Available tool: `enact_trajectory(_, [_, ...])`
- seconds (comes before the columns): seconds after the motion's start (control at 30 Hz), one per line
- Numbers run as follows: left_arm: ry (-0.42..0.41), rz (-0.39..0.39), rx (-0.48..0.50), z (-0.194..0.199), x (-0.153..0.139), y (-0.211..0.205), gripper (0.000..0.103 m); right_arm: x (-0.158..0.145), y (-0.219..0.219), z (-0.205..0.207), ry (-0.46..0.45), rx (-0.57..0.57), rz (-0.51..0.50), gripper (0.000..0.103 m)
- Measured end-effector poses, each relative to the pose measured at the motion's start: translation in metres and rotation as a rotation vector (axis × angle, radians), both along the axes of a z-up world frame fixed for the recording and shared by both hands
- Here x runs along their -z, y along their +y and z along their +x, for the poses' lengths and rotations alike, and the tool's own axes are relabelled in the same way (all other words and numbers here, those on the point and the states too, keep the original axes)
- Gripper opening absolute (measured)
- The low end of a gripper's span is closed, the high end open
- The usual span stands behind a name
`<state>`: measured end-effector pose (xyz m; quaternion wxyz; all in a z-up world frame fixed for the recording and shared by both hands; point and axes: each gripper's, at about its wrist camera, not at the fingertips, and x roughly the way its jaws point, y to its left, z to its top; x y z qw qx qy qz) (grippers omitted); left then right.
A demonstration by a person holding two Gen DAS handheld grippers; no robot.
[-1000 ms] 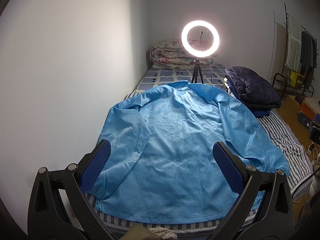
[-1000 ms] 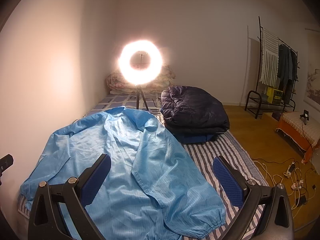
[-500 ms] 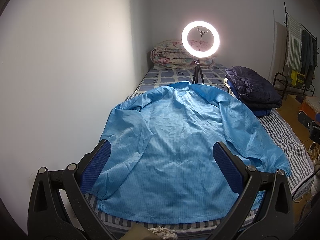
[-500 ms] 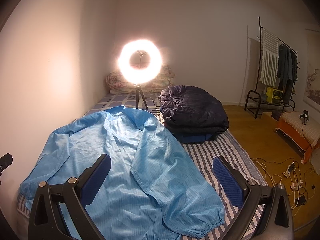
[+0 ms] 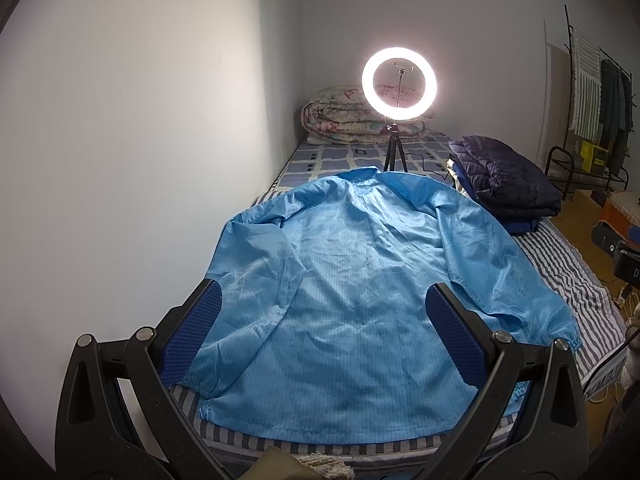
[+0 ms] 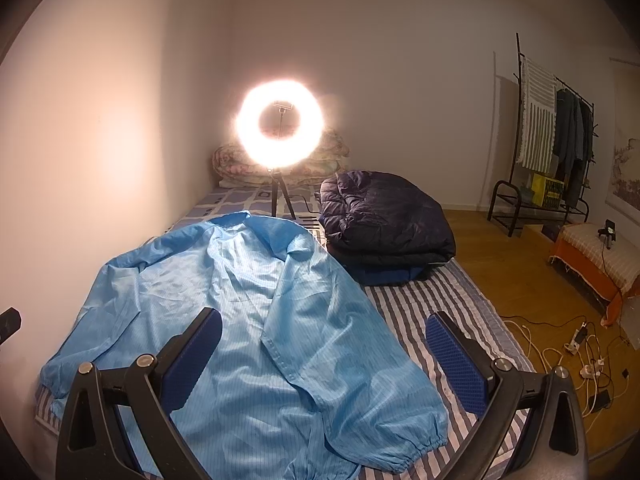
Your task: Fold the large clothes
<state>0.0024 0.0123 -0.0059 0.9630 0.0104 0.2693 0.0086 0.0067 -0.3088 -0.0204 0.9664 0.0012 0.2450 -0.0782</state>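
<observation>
A large light-blue jacket (image 5: pixel 352 280) lies spread out flat on the striped bed (image 5: pixel 568 264), collar toward the far end, both sleeves along its sides. In the right wrist view the same jacket (image 6: pixel 248 320) fills the near left, its right cuff (image 6: pixel 424 444) close to the bed's near edge. My left gripper (image 5: pixel 324 312) hovers above the jacket's hem, open and holding nothing. My right gripper (image 6: pixel 324 332) hovers over the jacket's right sleeve, also open and holding nothing. Neither touches the cloth.
A lit ring light on a tripod (image 5: pixel 398 80) stands on the bed beyond the collar. A folded dark puffer jacket (image 6: pixel 384 220) lies on the bed's right. A rolled quilt (image 5: pixel 344 116) sits at the far end. A wall runs along the left. Cables (image 6: pixel 580 344) lie on the wooden floor.
Both views have shifted only slightly; the jacket lies as before and both grippers stay open.
</observation>
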Motion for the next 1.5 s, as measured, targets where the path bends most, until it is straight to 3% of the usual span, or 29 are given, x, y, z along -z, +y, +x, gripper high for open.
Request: enact_trajectory(1.5, [-0.008, 0.015, -0.005, -0.0051, -0.0008, 0.0029, 0.103, 0.0020, 0.0044, 0.0057, 0.018, -0.003, -0.011, 0.103])
